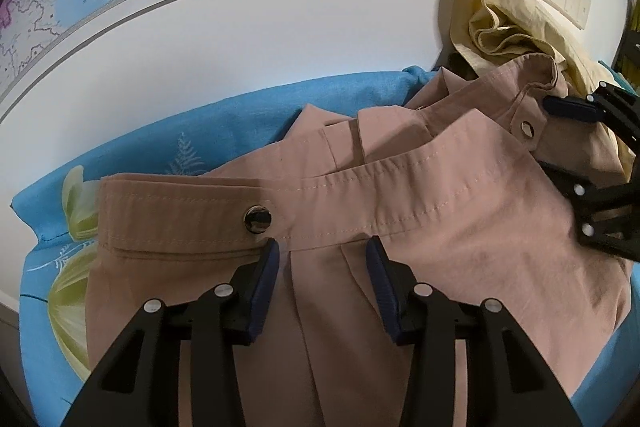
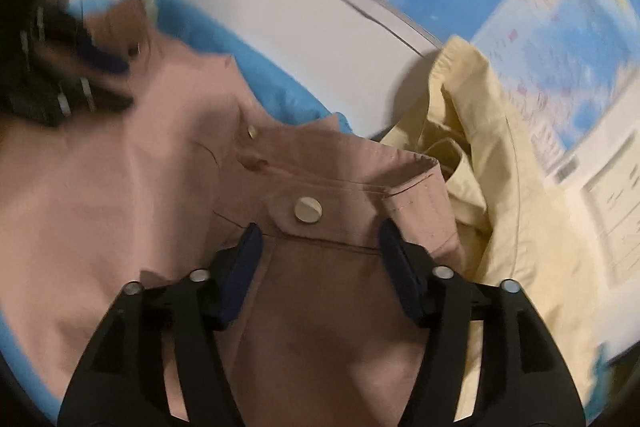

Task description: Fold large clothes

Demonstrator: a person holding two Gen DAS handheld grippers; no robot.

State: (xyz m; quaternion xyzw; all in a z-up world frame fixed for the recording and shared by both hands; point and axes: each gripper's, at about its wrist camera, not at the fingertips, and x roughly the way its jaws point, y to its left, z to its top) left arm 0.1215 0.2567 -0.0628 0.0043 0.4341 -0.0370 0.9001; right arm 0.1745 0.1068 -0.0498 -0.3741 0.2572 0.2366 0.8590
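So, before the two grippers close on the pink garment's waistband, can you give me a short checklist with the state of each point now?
1. Left hand-held gripper open over the pink garment: ok, pads apart at the waistband seam.
2. Right hand-held gripper open at the other end: ok, pads apart below a snap button.
3. Fabric pinched between the pads: not ok, neither pair presses on the cloth.
4. Waistband flat: not ok, it is bunched and folded between the grippers.
5. Yellow garment out of the way: not ok, it lies against the pink one beside the right gripper.
6. Blue sheet underneath smooth: cannot tell, mostly covered.
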